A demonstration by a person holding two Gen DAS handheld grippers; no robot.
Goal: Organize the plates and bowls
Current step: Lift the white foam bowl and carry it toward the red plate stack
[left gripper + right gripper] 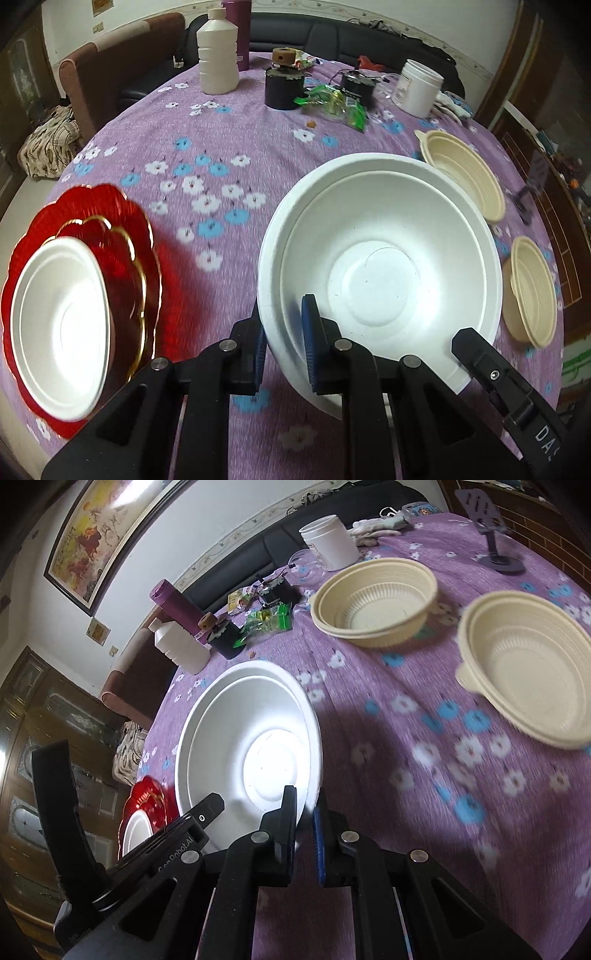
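A large white foam bowl (380, 251) is held above the purple flowered tablecloth by both grippers. My left gripper (284, 339) is shut on its near left rim. My right gripper (304, 823) is shut on its right rim, and the bowl (243, 746) shows tilted in the right wrist view. The right gripper's body (491, 373) shows at the bowl's right edge. A small white bowl (59, 325) sits on stacked red plates (122, 221) at the left, also seen in the right wrist view (147, 801). Two cream plastic bowls (465, 173) (532, 291) sit at the right, and also show in the right wrist view (376, 598) (528, 668).
At the table's far side stand a white bottle (218, 55), a purple flask (240, 29), a black pot (284, 88), green wrappers (336, 105) and a white tub (419, 86). A purple phone stand (495, 535) is at the far right. Chairs and a sofa lie beyond the table.
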